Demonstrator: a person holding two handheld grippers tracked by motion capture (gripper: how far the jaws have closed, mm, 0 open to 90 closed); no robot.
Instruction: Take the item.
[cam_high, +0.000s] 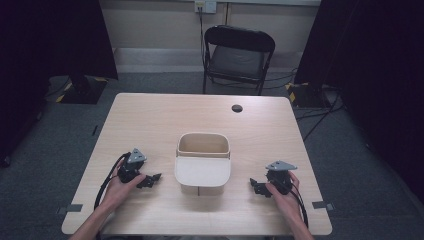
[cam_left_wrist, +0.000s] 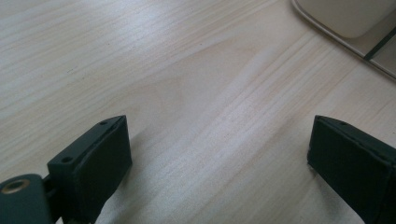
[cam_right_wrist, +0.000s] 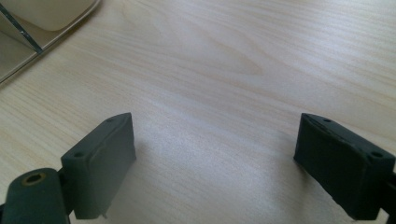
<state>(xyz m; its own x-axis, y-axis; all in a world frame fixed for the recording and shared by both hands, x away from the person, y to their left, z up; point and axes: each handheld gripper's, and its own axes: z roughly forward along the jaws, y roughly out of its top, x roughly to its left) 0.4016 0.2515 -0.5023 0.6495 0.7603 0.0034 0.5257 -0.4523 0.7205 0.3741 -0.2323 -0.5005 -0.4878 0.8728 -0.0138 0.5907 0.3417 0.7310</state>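
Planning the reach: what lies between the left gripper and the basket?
Bare table between left gripper and basket, seen in the high view.

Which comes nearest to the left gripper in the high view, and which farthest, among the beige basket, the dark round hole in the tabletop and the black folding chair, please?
From the left gripper:
1. Beige basket, just to its right at mid-table.
2. Dark round hole, farther back, right of centre.
3. Black folding chair, beyond the table's far edge.

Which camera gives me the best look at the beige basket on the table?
The high view: it shows the whole beige basket mid-table, its open top and its handle folded toward the person. The left gripper view catches just a corner of it at upper right, and the right gripper view just a corner at upper left.
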